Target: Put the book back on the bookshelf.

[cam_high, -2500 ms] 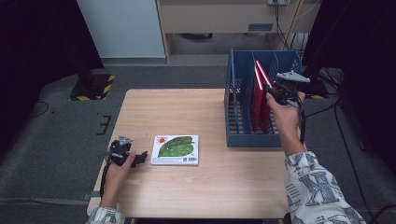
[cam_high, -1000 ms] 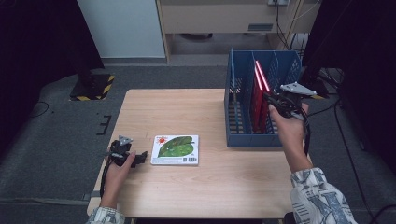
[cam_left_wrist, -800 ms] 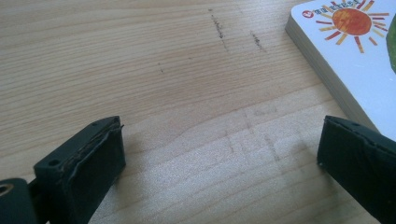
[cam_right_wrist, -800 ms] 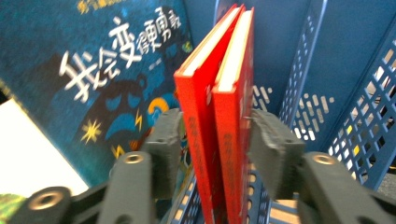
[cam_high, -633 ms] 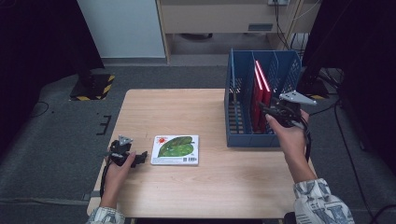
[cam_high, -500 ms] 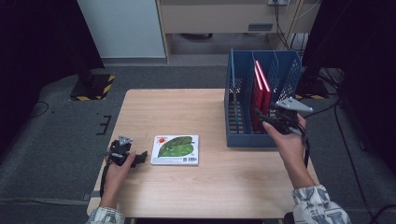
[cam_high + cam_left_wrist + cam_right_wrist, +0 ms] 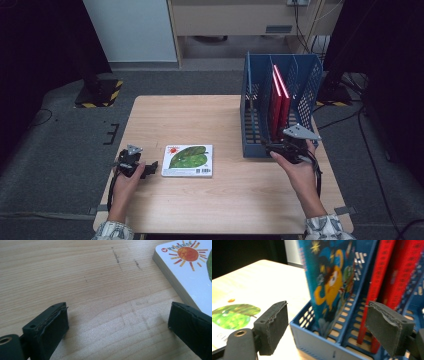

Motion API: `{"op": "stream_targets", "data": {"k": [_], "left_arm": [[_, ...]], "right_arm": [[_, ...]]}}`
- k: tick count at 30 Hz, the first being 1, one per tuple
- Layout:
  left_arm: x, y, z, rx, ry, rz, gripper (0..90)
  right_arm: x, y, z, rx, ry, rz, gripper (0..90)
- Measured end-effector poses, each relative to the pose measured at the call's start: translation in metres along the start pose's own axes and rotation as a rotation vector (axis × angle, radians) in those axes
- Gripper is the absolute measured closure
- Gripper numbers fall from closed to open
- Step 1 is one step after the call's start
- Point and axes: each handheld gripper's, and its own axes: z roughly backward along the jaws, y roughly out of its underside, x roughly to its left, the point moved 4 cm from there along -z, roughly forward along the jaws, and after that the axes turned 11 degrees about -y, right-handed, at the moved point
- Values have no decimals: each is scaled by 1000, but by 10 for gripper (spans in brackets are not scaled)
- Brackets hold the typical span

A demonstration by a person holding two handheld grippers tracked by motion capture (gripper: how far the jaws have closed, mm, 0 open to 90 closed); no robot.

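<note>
A board book with a green leaf and an orange sun lies flat on the wooden table. My left gripper rests just left of it, open, and the book's corner lies beyond the right jaw. My left gripper holds nothing. A blue slotted basket at the table's right holds two upright red books and a blue picture book. My right gripper hovers at the basket's near end. Its jaws have just been opening, and my right gripper stands open with its pads touching nothing.
The basket's near wall is right in front of the right jaws. Bare table stretches between the leaf book and the basket. A pale cabinet and a black-and-yellow floor foot stand beyond the table.
My right gripper has come down and back from the tops of the red books to the basket's near end, and its jaws have opened. The left gripper and the leaf book have not moved.
</note>
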Motion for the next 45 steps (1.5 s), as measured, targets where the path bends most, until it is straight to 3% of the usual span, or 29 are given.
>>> {"op": "stream_targets", "data": {"k": [7, 12, 20, 26, 31, 34, 39, 45], "left_arm": [[-4, -6, 7, -27, 18, -4, 47], [-17, -13, 16, -69, 51, -15, 53], [-39, -15, 19, -66, 122, -43, 65], [-53, -17, 16, -60, 171, -54, 85], [-62, -18, 12, -52, 202, -48, 115], [-67, -18, 12, -50, 210, -71, 144], [-74, -18, 11, -39, 245, -58, 187], [-75, -18, 11, -36, 241, -56, 180]], "right_arm": [[24, 14, -12, 33, -64, 32, 177], [46, 22, -30, 85, -129, 71, 154], [87, 36, -55, 174, -247, 139, 124], [114, 52, -77, 263, -332, 146, 159], [123, 68, -97, 337, -384, 104, 182], [125, 74, -108, 363, -396, 84, 195], [130, 80, -123, 393, -405, 88, 208], [136, 88, -138, 421, -415, 79, 210]]}}
